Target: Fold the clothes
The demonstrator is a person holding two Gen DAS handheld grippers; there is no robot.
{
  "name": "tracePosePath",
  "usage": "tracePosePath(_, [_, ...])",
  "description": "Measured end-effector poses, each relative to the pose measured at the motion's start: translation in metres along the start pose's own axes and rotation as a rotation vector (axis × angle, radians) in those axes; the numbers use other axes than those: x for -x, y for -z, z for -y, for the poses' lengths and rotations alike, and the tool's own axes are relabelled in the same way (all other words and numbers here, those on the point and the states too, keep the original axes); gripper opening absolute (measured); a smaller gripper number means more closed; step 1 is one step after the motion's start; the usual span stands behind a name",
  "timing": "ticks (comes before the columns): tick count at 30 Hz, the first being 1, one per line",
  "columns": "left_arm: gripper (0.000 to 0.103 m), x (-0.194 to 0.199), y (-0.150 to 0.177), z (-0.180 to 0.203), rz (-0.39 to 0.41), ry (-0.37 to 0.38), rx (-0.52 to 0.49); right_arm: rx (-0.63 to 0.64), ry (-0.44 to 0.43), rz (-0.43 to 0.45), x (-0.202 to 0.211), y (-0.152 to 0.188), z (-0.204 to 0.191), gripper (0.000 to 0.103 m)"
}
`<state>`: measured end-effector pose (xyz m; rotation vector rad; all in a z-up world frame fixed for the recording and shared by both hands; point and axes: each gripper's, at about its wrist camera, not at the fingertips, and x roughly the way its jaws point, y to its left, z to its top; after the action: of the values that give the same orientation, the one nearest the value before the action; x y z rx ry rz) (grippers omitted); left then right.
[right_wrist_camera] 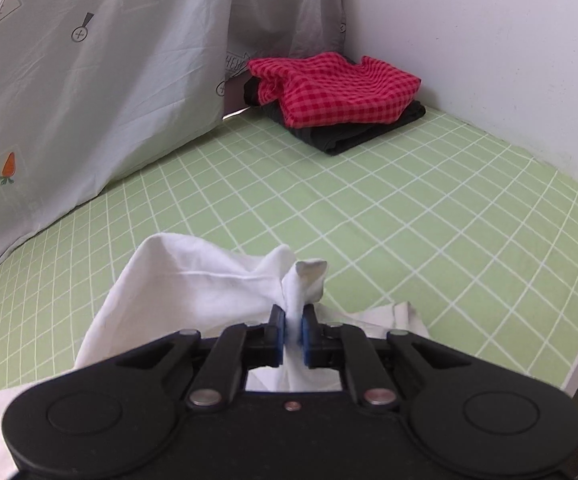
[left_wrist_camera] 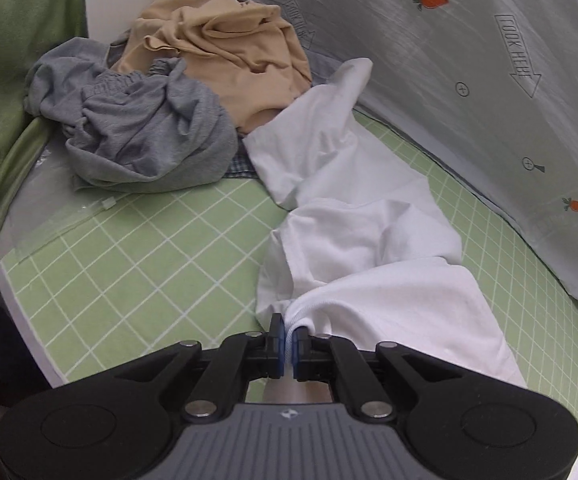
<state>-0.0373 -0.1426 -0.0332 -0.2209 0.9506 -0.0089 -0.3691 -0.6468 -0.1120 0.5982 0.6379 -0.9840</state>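
the left gripper [left_wrist_camera: 287, 334] has its blue-padded fingers [left_wrist_camera: 276, 334] clamped on a ribbed edge of the white garment [left_wrist_camera: 353, 216], which trails away across the green checked surface [left_wrist_camera: 149, 248] toward a crumpled grey garment [left_wrist_camera: 137, 132] and a tan garment [left_wrist_camera: 225, 52] heaped just behind it — the white cloth's far end touches the tan one. the right gripper [right_wrist_camera: 293, 326] is likewise closed on a bunched fold of the white garment [right_wrist_camera: 193, 292], its tip poking up between the fingers [right_wrist_camera: 276, 328]. well apart, in the far corner, a folded red checked garment [right_wrist_camera: 337, 88] lies on a dark folded garment [right_wrist_camera: 353, 136] — a grey printed sheet [right_wrist_camera: 89, 80] hangs along the back
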Motion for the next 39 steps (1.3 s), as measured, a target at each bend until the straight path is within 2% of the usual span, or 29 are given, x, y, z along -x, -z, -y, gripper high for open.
tracePosePath(2, [0.004,0.001,-0.001,-0.019,0.009,-0.032,0.010,0.020,-0.012,-0.022,0.005,0.013,-0.012,0.009])
tracePosePath(4, [0.004,-0.002,-0.007,-0.035,0.004,-0.031,0.026,0.034,-0.021,-0.032,0.012,0.024,-0.028,0.009])
tracePosePath(7, [0.004,-0.008,-0.022,-0.053,-0.004,-0.018,0.021,0.035,-0.015,-0.024,0.024,0.035,-0.051,0.008])
tracePosePath(10, [0.004,-0.015,-0.040,-0.064,-0.011,0.000,0.008,0.029,-0.005,0.018,0.032,0.031,-0.079,0.008])
tracePosePath(15, [0.004,-0.032,-0.092,-0.069,0.019,0.050,-0.003,0.064,-0.011,0.157,0.041,-0.006,-0.140,0.007])
tracePosePath(18, [0.004,-0.033,-0.122,-0.065,0.067,0.075,-0.020,0.089,-0.017,0.268,0.053,-0.030,-0.172,0.007])
tracePosePath(22, [0.004,-0.020,-0.152,-0.070,0.130,0.097,-0.035,0.068,-0.027,0.446,0.094,-0.054,-0.188,0.007])
tracePosePath(25, [0.004,-0.012,-0.148,-0.081,0.128,0.084,-0.056,0.065,-0.007,0.522,0.122,-0.054,-0.179,0.007])
tracePosePath(28, [0.004,-0.014,-0.128,-0.093,0.081,0.055,-0.072,0.096,0.054,0.444,0.114,-0.029,-0.157,0.007])
tracePosePath(29, [0.004,-0.015,-0.119,-0.098,0.059,0.047,-0.071,0.101,0.075,0.391,0.105,-0.018,-0.149,0.008])
tracePosePath(31, [0.005,-0.020,-0.097,-0.109,0.007,0.026,-0.038,0.087,0.113,0.198,0.076,0.016,-0.125,0.008])
tracePosePath(34, [0.009,-0.019,-0.077,-0.119,-0.033,0.005,0.018,0.074,0.138,0.078,0.062,0.039,-0.115,0.012])
tracePosePath(36, [0.012,-0.014,-0.071,-0.120,-0.028,-0.001,0.040,0.065,0.153,0.001,0.052,0.054,-0.108,0.019])
tracePosePath(38, [0.019,-0.006,-0.072,-0.117,-0.014,-0.011,0.046,0.057,0.169,-0.076,0.043,0.069,-0.101,0.040])
tracePosePath(39, [0.022,-0.003,-0.073,-0.114,-0.006,-0.019,0.048,0.052,0.177,-0.115,0.039,0.076,-0.098,0.044])
